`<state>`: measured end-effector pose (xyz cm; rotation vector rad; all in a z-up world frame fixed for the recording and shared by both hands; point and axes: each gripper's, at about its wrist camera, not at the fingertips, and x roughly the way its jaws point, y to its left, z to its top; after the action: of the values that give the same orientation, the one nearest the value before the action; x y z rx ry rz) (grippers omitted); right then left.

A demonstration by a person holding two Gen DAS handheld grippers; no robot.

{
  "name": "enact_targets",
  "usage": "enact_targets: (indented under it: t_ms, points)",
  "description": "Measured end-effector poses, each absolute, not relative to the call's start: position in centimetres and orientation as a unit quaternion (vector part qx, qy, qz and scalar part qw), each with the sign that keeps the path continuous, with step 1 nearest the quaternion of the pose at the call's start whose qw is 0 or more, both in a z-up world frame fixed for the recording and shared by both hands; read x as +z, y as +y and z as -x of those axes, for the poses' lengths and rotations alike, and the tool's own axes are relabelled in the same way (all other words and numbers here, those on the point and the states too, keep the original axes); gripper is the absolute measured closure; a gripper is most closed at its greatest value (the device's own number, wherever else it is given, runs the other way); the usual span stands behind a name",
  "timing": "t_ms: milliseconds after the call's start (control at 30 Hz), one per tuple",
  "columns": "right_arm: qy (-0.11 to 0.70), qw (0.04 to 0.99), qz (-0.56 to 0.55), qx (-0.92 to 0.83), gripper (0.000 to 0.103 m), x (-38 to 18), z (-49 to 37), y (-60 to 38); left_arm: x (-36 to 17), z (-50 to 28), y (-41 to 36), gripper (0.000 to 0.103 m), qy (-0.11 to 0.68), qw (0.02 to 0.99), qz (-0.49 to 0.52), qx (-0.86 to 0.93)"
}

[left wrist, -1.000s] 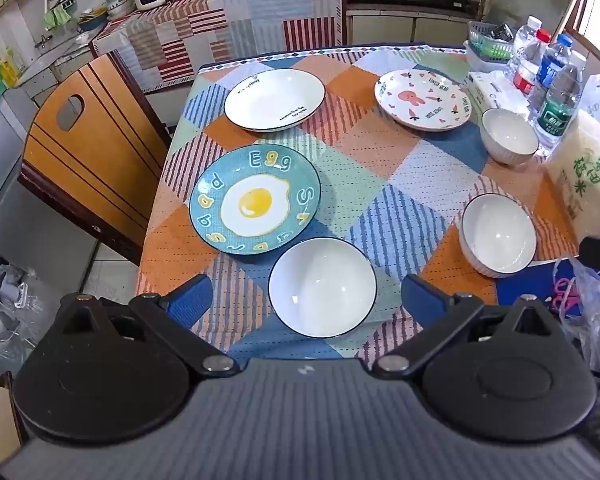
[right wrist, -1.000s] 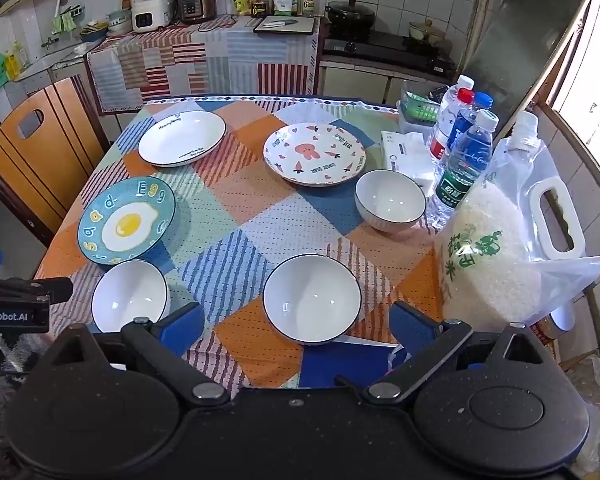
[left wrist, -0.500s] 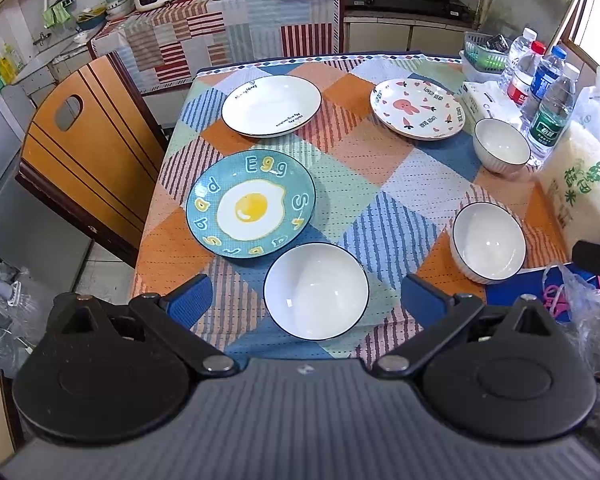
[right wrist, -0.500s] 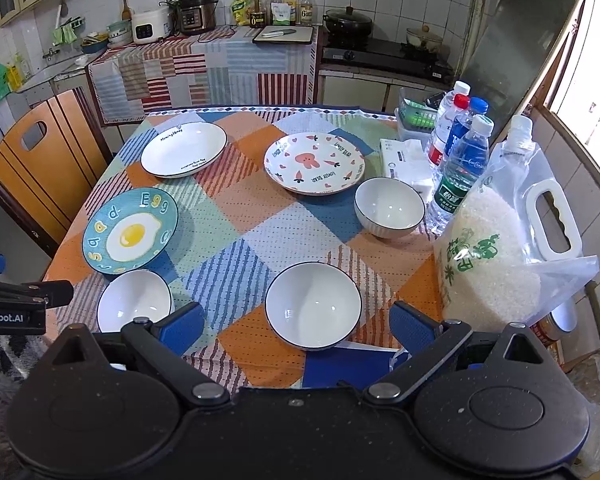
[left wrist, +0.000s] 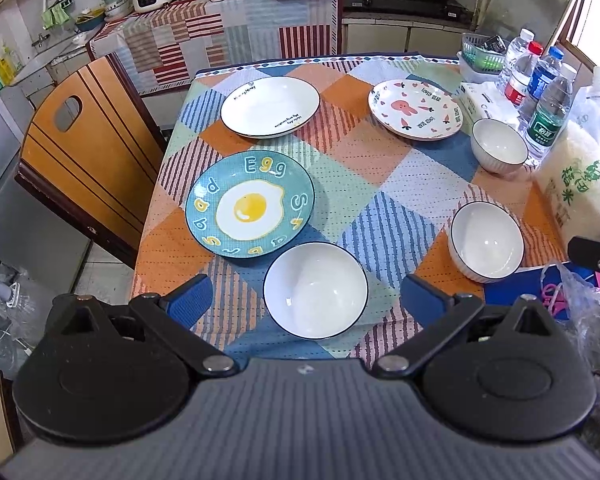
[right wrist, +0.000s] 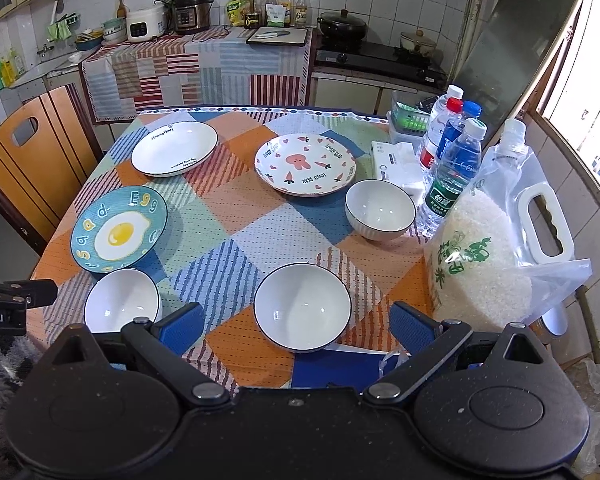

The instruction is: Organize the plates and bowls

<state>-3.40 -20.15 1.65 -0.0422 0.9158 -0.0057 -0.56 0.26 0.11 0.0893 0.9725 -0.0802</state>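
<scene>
White bowls (left wrist: 315,290) (right wrist: 302,306) near table's front edge, apart, unstacked. Left gripper (left wrist: 304,300), right gripper (right wrist: 296,326) spread wide, empty, apparently well above cloth. Sorting not begun. Next: descend, pinch one rim.

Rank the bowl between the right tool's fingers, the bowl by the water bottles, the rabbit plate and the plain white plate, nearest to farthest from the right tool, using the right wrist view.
1. Bowl straight ahead of the open right tool, near table edge.
2. Bowl by the water bottles, ahead, right.
3. Rabbit plate, centre, farther back.
4. Plain white plate, far left corner.
</scene>
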Motion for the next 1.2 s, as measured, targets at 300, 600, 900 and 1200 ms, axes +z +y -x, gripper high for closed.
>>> enact_targets:
  t_ms: [300, 600, 900, 1200]
  points:
    - [0.442, 0.897, 0.023, -0.006, 0.002, 1.6, 3.5, -20.3, 0.1, 0.6, 0.3, 0.001, 0.466, 0.883, -0.043, -0.039]
    - [0.443, 0.896, 0.025, -0.006, 0.002, 1.5, 3.4, -20.2, 0.5, 1.0, 0.5, 0.003, 0.461, 0.885, -0.035, -0.052]
    - [0.458, 0.889, 0.014, 0.0, 0.002, 1.2, 3.3, -20.6, 0.9, 1.5, 0.4, 0.003, 0.45, 0.891, -0.044, -0.049]
    - [0.45, 0.893, 0.024, -0.008, 0.002, 1.3, 3.4, -20.8, 1.0, 1.4, 0.5, 0.003, 0.451, 0.89, -0.041, -0.051]
